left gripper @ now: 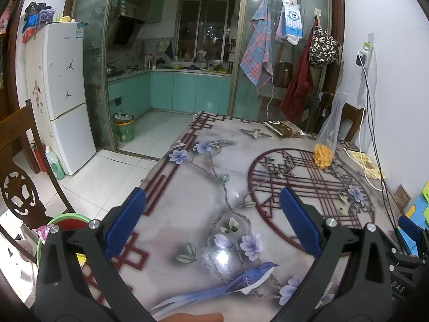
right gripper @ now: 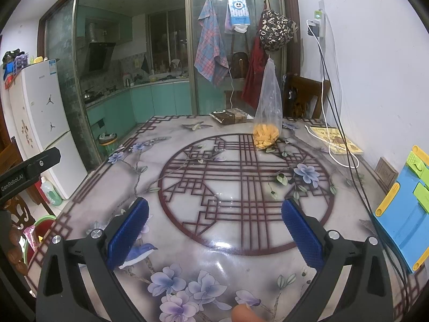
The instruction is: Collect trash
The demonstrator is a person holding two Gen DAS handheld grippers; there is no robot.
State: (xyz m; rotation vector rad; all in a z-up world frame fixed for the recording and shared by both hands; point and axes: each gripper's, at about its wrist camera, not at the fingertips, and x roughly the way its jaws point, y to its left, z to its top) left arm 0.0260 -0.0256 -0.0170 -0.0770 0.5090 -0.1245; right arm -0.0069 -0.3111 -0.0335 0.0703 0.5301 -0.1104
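Observation:
My left gripper (left gripper: 213, 209) is open and empty above the near left part of the patterned table (left gripper: 203, 187). My right gripper (right gripper: 214, 214) is open and empty above the table's round lattice print (right gripper: 241, 187). A clear plastic bag with orange pieces (left gripper: 325, 147) stands upright at the far right of the table; it also shows in the right wrist view (right gripper: 266, 123). A dark brown flat packet (left gripper: 281, 128) lies at the far edge, seen too in the right wrist view (right gripper: 230, 115). A green-rimmed red basin (left gripper: 67, 222) with a pink wrapper sits low, left of the table.
A yellow booklet (right gripper: 337, 139) with white and black cables (right gripper: 346, 145) over it lies by the right wall. A blue and green plastic object (right gripper: 407, 214) sits at the right edge. A wooden chair (left gripper: 21, 187) stands left. A green bin (left gripper: 124, 128) stands in the kitchen.

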